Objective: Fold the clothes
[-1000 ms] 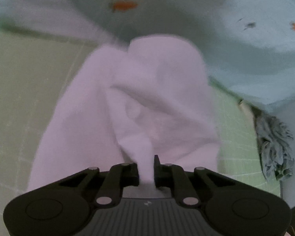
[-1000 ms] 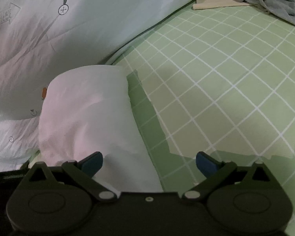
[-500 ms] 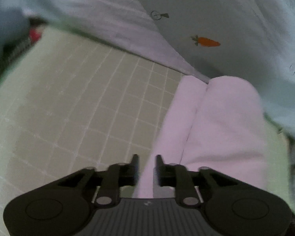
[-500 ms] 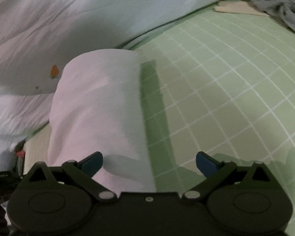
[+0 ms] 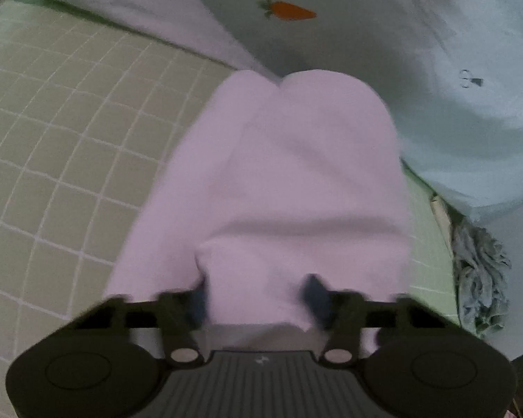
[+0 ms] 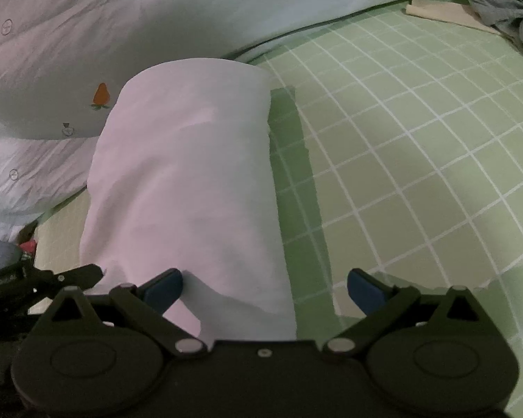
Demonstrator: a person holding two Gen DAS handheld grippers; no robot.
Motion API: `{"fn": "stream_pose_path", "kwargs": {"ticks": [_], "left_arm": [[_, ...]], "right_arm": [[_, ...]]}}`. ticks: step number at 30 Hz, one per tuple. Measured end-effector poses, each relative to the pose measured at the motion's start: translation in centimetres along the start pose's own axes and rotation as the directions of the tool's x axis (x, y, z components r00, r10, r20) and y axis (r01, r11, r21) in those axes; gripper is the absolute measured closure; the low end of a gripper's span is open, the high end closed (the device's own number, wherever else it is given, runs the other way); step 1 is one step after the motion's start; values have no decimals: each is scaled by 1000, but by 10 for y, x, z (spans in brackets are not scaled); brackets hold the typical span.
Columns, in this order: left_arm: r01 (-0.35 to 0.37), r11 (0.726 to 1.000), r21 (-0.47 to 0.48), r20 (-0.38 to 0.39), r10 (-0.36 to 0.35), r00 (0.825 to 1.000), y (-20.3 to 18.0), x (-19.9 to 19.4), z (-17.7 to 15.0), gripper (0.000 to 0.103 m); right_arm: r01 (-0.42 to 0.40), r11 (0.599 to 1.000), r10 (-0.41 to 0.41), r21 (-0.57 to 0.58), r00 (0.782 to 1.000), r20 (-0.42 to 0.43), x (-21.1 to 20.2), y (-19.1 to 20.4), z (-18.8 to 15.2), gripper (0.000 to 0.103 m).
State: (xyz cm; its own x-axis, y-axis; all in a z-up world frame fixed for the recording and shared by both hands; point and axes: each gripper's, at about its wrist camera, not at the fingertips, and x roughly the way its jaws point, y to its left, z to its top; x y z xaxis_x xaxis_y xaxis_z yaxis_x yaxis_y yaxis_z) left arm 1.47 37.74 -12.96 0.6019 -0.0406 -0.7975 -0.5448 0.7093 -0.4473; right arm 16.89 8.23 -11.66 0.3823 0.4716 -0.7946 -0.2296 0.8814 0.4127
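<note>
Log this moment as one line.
phase: fold | left tongs: open | right tongs: open | pink garment: folded on green sheet

**Green checked bed, loaded along its far edge**

The bed (image 6: 418, 146) wears a green sheet with white grid lines. A folded white garment (image 6: 188, 188) lies on it; a pale carrot-print duvet (image 6: 122, 35) is heaped at 11 o'clock, crumpled grey clothes (image 6: 509, 3) at 1 o'clock.

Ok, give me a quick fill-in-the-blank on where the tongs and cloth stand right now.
1. Both tongs, left and right, are ____.
2. The folded cloth is coloured ____.
3. It lies on a checked sheet coloured ____.
4. The quilt print beside it shows a ____.

Missing: open; pink; green; carrot
</note>
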Motion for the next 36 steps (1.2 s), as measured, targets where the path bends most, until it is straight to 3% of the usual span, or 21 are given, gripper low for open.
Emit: {"fn": "stream_pose_path", "kwargs": {"ticks": [1,2,7,10,13,14,16,18,19,20,24,27,29,32,36], "left_arm": [[-3,1000,11,11,3,1000,-3,-3,-1,77],[-7,1000,23,22,6,1000,-7,-6,-2,81],[81,996,-31,142,-76,987,-9,-71,-3,84],[-16,998,-66,101,22,995,15,-56,-10,83],[-121,988,-96,50,127,991,41,-38,-19,76],[-157,982,-105,33,161,986,49,-32,-21,68],[-157,984,-87,31,160,987,55,-32,-21,62],[-168,985,-33,48,169,984,51,-38,-14,45],[-166,986,2,46,166,985,50,-36,-7,30],[-164,986,38,41,162,986,48,-33,0,21],[-150,972,181,22,148,989,44,-23,27,13],[-98,965,243,-34,110,993,48,-4,47,11],[-62,963,262,-82,86,993,52,11,56,10],[42,972,231,-159,-5,987,59,30,64,9],[116,972,206,-189,-77,979,64,51,76,6]], "right_arm": [[2,1000,-2,0,1000,-1,0,0,-1,1],[2,1000,-2,0,1000,-3,0,0,-1,1],[-11,1000,11,-1,1000,6,-3,3,-4,1],[5,999,-5,-32,1000,10,-4,6,-6,1],[15,1000,-15,-19,1000,-24,4,3,-8,1],[11,1000,-12,-8,999,-38,7,1,-8,1],[2,1000,-2,-2,999,-49,7,2,-9,1],[-5,1000,4,-20,999,-41,5,4,-9,1],[-7,1000,6,-23,999,-39,4,4,-8,1],[-9,1000,8,-17,999,-40,5,4,-7,1],[-32,999,32,8,998,-49,15,7,1,0],[-33,999,32,-20,998,-53,22,13,8,0],[-30,999,27,-45,998,-57,30,18,15,0],[-51,997,48,-49,997,-62,38,19,24,0],[-111,993,109,-27,992,-70,47,20,36,0]]}}
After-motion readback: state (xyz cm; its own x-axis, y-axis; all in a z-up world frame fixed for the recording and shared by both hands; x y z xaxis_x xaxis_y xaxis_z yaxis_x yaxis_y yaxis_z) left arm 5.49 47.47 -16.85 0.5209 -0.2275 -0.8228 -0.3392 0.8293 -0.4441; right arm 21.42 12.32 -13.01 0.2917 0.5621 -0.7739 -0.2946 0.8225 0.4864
